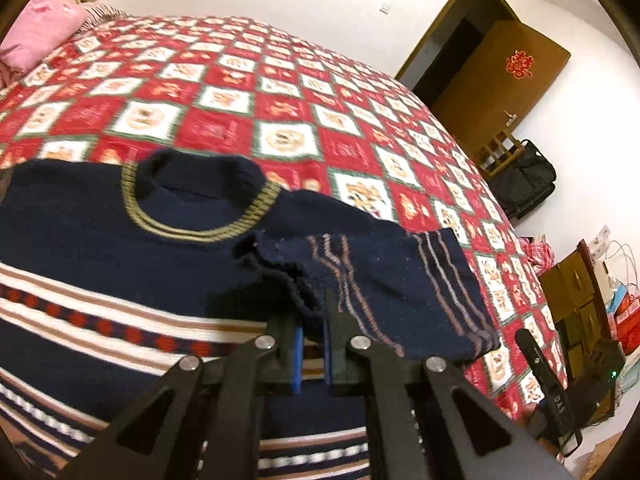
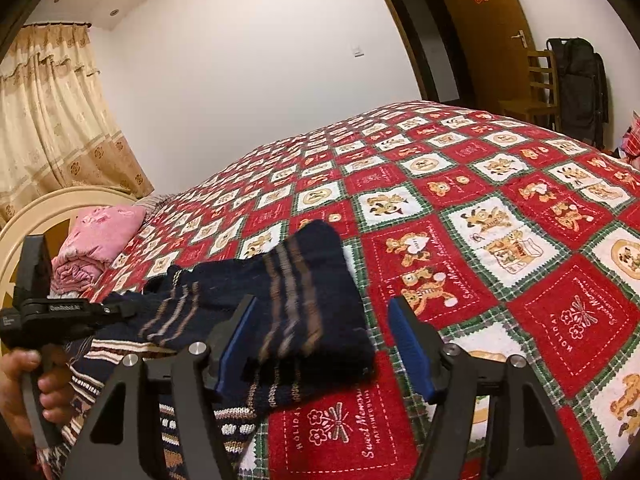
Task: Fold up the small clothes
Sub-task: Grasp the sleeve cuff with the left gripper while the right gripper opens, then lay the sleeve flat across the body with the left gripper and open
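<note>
— Sweater first: where is the navy knitted sweater (image 1: pixel 100 216) with the red, white and brown stripes lying?

— It is lying flat on the bed's red-and-white teddy-bear patchwork quilt (image 1: pixel 280 92), collar pointing toward the far wall.

— And the left claw (image 1: pixel 311 346)?

— Its blue pads are pressing together on the cuff of the navy striped sleeve (image 1: pixel 384 280), which is doubling back over the sweater's chest.

— The right claw (image 2: pixel 320 344)?

— Its jaws are standing spread, pinching nothing, hovering over the sleeve's fold beside the quilt.
</note>
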Action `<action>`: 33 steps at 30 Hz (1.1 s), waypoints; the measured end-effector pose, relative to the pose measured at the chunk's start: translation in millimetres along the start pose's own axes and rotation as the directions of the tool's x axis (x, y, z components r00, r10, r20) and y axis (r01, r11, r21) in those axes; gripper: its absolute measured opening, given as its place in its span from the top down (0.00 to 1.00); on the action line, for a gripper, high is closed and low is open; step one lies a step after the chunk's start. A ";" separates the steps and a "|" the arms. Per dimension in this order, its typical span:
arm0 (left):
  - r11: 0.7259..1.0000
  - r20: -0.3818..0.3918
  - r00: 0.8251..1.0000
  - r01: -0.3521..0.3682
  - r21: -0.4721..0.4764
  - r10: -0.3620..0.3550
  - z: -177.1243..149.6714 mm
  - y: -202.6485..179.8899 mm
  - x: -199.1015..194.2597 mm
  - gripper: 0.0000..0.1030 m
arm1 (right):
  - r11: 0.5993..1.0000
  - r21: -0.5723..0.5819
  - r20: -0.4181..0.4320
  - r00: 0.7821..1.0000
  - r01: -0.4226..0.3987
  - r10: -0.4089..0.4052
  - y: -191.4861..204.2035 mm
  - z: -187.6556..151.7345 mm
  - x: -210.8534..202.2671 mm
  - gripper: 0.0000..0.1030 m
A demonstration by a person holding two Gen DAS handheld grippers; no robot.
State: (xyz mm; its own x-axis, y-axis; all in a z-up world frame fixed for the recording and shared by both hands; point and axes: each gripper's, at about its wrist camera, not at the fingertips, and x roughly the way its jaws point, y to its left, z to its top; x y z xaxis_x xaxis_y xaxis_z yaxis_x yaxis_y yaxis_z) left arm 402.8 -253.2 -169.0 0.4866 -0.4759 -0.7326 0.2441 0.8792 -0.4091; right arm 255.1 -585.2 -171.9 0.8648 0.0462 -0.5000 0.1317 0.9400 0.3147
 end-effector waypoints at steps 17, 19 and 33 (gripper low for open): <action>0.992 0.066 0.992 -0.103 -0.074 0.108 10.2 86.8 -43.7 0.93 | 0.987 -0.154 0.003 0.999 -0.049 0.050 29.5 -11.4 0.2 0.35; 0.990 0.070 0.990 -0.115 -0.084 0.121 10.5 96.0 -47.0 0.93 | 0.984 -0.169 -0.004 0.998 -0.060 0.060 33.0 -13.4 0.6 0.35; 0.978 0.042 0.980 -0.189 -0.083 0.193 2.2 132.0 -26.5 0.93 | 0.927 -0.228 -0.153 0.951 -0.297 0.267 73.3 -32.1 16.9 0.35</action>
State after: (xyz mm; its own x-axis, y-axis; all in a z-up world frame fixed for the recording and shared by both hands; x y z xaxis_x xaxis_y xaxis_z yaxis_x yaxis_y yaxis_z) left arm 424.0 -124.5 -202.4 0.5595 -0.2962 -0.7741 0.0773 0.9485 -0.3071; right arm 263.9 -504.6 -183.1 0.7839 0.3467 -0.5150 -0.2452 0.9350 0.2562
